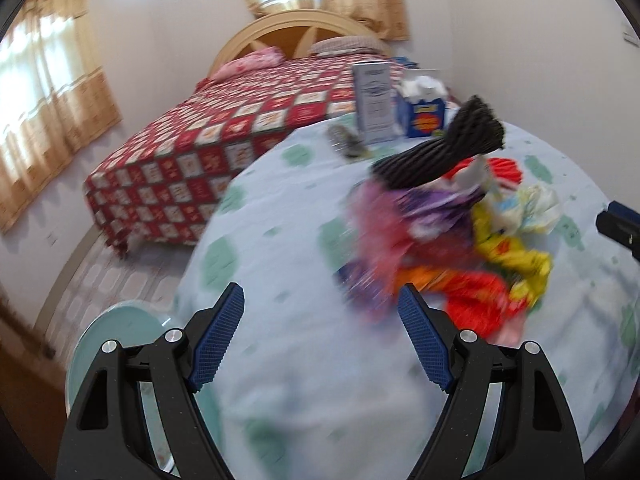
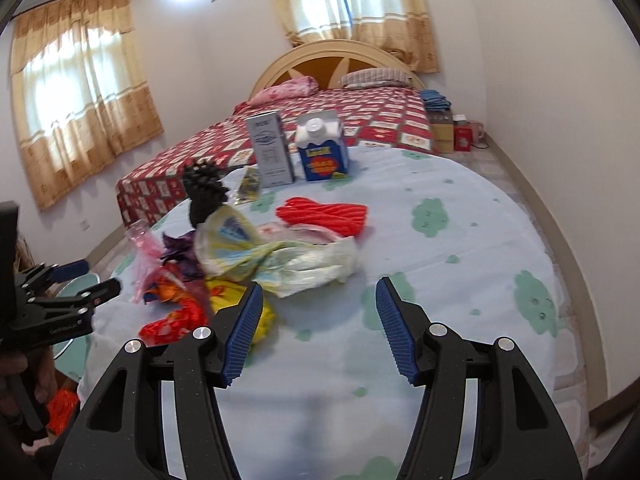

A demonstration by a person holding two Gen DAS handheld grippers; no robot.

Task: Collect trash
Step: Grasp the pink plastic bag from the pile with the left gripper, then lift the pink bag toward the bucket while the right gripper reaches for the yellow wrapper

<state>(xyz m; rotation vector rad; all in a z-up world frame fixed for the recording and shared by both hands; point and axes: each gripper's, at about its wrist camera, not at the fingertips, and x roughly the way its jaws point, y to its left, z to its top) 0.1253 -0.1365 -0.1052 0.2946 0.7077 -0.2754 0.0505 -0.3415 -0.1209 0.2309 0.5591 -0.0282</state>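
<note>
A heap of crumpled wrappers (image 1: 448, 248) lies on the round table with the pale blue cloth (image 1: 280, 264): red, yellow, purple, pink and white pieces. In the right wrist view the heap (image 2: 224, 276) is left of centre, with a white crumpled bag (image 2: 316, 264) and a red ribbed piece (image 2: 324, 216) behind it. A black ribbed piece (image 1: 440, 152) stands at the heap's back. My left gripper (image 1: 322, 304) is open and empty, just left of the heap. My right gripper (image 2: 320, 300) is open and empty, at the heap's near right edge.
A grey-white carton (image 2: 272, 152) and a blue carton (image 2: 322, 152) stand at the table's far side, a small packet (image 2: 248, 184) beside them. A bed with a red patterned cover (image 2: 360, 120) lies beyond. A glass side table (image 1: 116, 332) is at lower left.
</note>
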